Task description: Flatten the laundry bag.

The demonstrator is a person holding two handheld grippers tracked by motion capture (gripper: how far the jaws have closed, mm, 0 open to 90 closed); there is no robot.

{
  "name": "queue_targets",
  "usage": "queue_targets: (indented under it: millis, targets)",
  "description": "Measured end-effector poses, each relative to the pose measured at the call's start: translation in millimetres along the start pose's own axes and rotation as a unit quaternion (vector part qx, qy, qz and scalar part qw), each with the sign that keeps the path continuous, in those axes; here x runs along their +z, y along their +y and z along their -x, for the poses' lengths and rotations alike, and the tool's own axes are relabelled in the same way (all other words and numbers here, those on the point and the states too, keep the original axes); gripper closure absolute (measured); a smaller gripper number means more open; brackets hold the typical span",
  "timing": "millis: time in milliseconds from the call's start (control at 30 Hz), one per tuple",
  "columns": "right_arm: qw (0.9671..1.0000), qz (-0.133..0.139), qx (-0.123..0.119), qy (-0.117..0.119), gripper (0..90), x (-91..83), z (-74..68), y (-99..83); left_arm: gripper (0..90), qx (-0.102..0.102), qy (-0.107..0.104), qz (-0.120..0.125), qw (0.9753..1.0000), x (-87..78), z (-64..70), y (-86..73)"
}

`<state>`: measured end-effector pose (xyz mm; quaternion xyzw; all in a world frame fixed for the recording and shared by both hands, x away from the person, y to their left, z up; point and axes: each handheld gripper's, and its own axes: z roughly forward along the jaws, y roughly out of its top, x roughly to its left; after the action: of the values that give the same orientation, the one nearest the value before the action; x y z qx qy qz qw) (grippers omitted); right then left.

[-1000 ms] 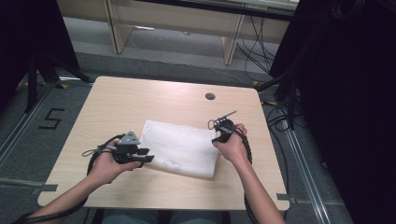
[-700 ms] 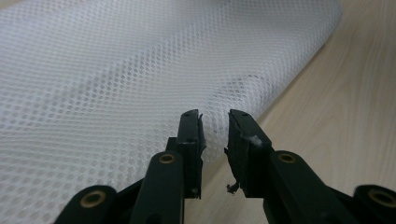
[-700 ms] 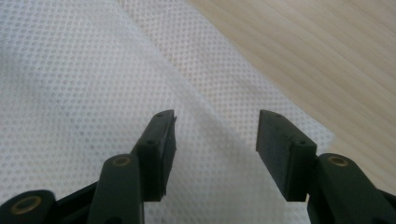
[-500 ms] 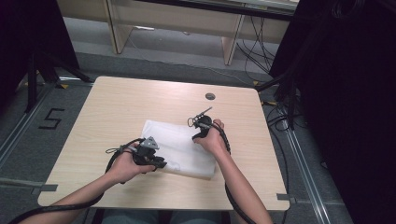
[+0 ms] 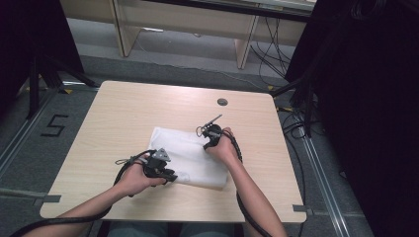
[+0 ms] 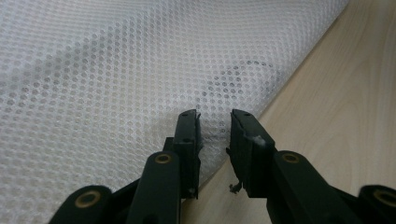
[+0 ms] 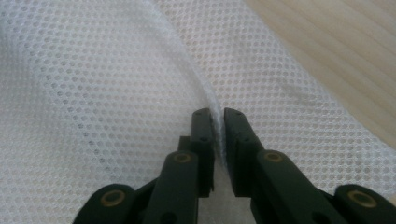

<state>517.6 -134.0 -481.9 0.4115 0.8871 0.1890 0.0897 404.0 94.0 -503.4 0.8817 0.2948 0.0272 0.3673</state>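
Observation:
A white mesh cloth [image 5: 185, 153] lies folded flat in the middle of the wooden table [image 5: 123, 111]. My left gripper [image 5: 170, 176] sits at the cloth's near left edge. In the left gripper view its jaws [image 6: 215, 116] stand a little apart over the edge of the mesh [image 6: 116, 70], with bare wood [image 6: 345, 102] to the right. My right gripper [image 5: 207, 140] is over the cloth's far right part. In the right gripper view its jaws [image 7: 217, 114] are pinched on a raised fold of the mesh [image 7: 93, 70].
A round cable hole [image 5: 222, 101] sits in the table's far right part. Bare wood surrounds the cloth on all sides. Cables [image 5: 276, 54] trail on the floor beyond the table, and dark stands flank both sides.
Both hands have moved inward onto the cloth: the left gripper right to its near edge, the right gripper left over its far part, where it has closed on a fold.

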Motion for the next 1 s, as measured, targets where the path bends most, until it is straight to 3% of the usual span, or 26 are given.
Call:
queue_targets:
  millis: [67,400,433,467,500,533,567,600,700,733,767,800,867,900,933,967,1000]
  targets:
    - [1.0,-0.006,-0.007,0.004,89.2,-0.5,-1.7,1.3,71.4,-0.002,0.0,0.002,1.0,0.2,0.2,-0.3]
    - [1.0,0.004,-0.004,-0.001,90.0,-18.2,-4.5,6.0,70.7,-0.003,0.001,0.003,1.0,1.0,0.2,-0.5]
    - [0.9999,0.011,-0.01,-0.005,90.0,-20.6,-4.4,6.5,70.7,0.018,0.003,-0.017,0.9997,-1.6,-2.3,0.0]
    - [0.9998,0.014,-0.01,-0.003,90.0,-23.4,-5.6,7.1,70.7,-0.013,0.004,0.01,0.9999,2.1,2.5,-0.8]
    - [0.9998,0.014,-0.01,-0.003,90.0,-23.4,-5.6,7.1,70.7,-0.013,0.004,0.01,0.9999,2.1,2.5,-0.8]
    - [0.9997,0.019,-0.014,-0.001,90.0,-25.9,-5.9,7.9,70.7,0.008,0.006,0.002,0.9999,0.2,1.1,0.0]
    - [0.9996,0.026,-0.012,-0.005,90.0,-32.2,-7.9,9.7,70.7,-0.007,0.004,0.017,0.9998,1.7,4.9,0.2]
    - [0.9996,0.027,-0.008,-0.006,90.0,-34.2,-8.7,10.2,70.9,0.013,0.002,0.006,0.9999,-0.4,4.5,1.2]
    - [0.9993,0.036,-0.011,-0.006,90.0,-38.1,-9.2,12.3,72.6,0.017,0.001,0.013,0.9998,-0.2,7.9,2.0]
    - [0.9991,0.039,-0.013,-0.009,90.0,-43.0,-11.5,13.9,73.7,0.031,0.002,0.018,0.9993,0.0,10.6,3.3]
    - [0.999,0.042,-0.012,-0.008,90.0,-44.7,-12.8,14.3,74.1,0.018,-0.002,0.025,0.9995,1.3,13.6,3.4]
    - [0.9986,0.049,-0.02,-0.011,90.0,-46.6,-12.7,15.0,74.7,0.036,-0.001,0.009,0.9993,-0.3,12.4,4.2]
    - [0.9982,0.054,-0.022,-0.012,90.0,-49.4,-14.1,15.1,74.9,0.028,0.002,0.022,0.9994,2.5,13.4,4.7]
    - [0.9979,0.06,-0.021,-0.008,90.0,-55.3,-16.8,15.4,75.4,0.043,-0.002,-0.003,0.9991,1.8,9.7,5.3]
    - [0.9978,0.062,-0.02,-0.009,90.0,-58.1,-17.8,15.2,75.5,0.043,-0.002,-0.003,0.9991,1.8,9.7,5.3]
    - [0.9973,0.068,-0.026,-0.009,90.0,-60.4,-18.0,15.0,75.9,0.019,0.002,0.016,0.9997,5.8,11.5,5.3]
    - [0.9973,0.068,-0.026,-0.009,90.0,-60.4,-18.0,15.0,76.3,0.019,0.002,0.016,0.9997,5.8,11.5,5.3]
